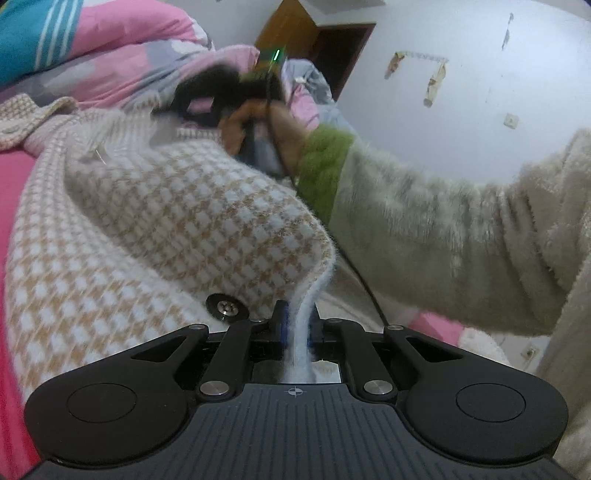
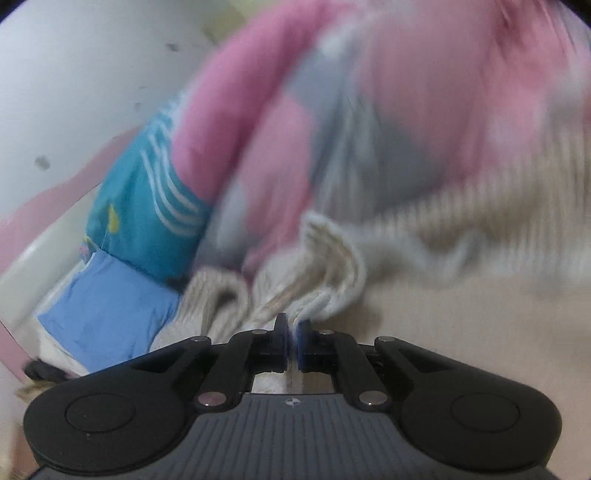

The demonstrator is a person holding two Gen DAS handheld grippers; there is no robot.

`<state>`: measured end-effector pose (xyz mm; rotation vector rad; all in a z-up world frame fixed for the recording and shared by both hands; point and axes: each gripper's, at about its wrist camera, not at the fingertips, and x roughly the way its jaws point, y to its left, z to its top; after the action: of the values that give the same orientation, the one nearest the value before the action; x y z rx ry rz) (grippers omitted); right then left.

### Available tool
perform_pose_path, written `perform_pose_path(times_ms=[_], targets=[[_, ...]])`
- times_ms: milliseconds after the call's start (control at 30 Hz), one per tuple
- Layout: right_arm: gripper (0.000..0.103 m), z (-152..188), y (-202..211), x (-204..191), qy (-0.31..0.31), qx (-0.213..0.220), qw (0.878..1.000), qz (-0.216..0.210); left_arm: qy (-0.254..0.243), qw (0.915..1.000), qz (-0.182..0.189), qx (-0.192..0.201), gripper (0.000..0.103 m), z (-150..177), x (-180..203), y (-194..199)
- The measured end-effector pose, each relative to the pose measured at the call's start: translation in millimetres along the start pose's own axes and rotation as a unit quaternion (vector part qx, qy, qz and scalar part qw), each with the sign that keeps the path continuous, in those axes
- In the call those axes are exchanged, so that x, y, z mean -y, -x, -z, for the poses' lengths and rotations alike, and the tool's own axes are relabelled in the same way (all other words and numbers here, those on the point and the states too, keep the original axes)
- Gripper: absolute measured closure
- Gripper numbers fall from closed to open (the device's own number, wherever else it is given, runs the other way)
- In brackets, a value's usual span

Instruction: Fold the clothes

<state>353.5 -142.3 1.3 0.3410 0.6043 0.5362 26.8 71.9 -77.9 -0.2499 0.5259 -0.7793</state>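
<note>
Left tool [image 1: 297, 317]: blue pads clamped on a white fuzzy edge of the houndstooth coat [image 1: 192, 229], tan-and-white check. The fabric runs down between the fingers toward the camera. A dark round button [image 1: 226, 306] sits on the coat just left of the pinch.

The coat is bunched up and raised over the bed; the pink sheet [image 1: 13, 192] shows along the left edge. Its collar flap [image 1: 26, 118] lies far left.

Right tool [image 2: 293, 330]: pads closed on a gathered fold of the same coat [image 2: 325, 258], with cream ribbed folds bunching just above the fingers. This view is heavily motion-blurred, so detail is poor.

In the left view the right tool [image 1: 207, 99] appears as a blurred black shape at the far end of the coat, held by a hand [image 1: 273, 129] in a fuzzy cream sleeve [image 1: 443, 229] with a green cuff [image 1: 321, 166]. The sleeve crosses the right half of the frame and blocks what lies behind it.

Surroundings: pink-and-grey quilt [image 1: 140, 59] heaped behind the coat, teal striped cloth [image 2: 147, 206], light blue pillow [image 2: 107, 314] beneath it. White wall [image 1: 480, 92] with tape scraps; brown door [image 1: 291, 26] ajar.
</note>
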Motion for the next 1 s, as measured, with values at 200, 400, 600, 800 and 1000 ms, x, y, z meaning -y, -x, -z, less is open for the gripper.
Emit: perform_pose_path(times_ms=[200, 400, 600, 800, 1000], targets=[[0.099, -26.3, -12.6, -7.6, 0.143, -0.001, 0.984, 0.104, -0.014, 0.9989, 0.004, -0.045, 0.096, -12.7, 8.3, -30.4], [0.097, 16.4, -53.3, 28.1, 0.18, -0.053, 0.963, 0.191, 0.021, 0.9985, 0.016, -0.048, 0.096, -11.3, 0.0, -33.1], [0.074, 25.2, -0.7, 58.0, 0.077, -0.048, 0.976, 0.2, 0.041, 0.9978, 0.038, -0.037, 0.072, -10.1, 6.3, -23.5], [0.062, 36.2, 123.6, 50.3, -0.051, -0.062, 0.993, 0.086, 0.051, 0.9964, 0.063, -0.026, 0.051, -7.7, 16.9, -10.7], [0.058, 114.4, 186.1, 41.6, -0.146, -0.137, 0.98, 0.01, 0.062, 0.9945, 0.082, -0.017, 0.047, -4.8, 27.1, 3.8]])
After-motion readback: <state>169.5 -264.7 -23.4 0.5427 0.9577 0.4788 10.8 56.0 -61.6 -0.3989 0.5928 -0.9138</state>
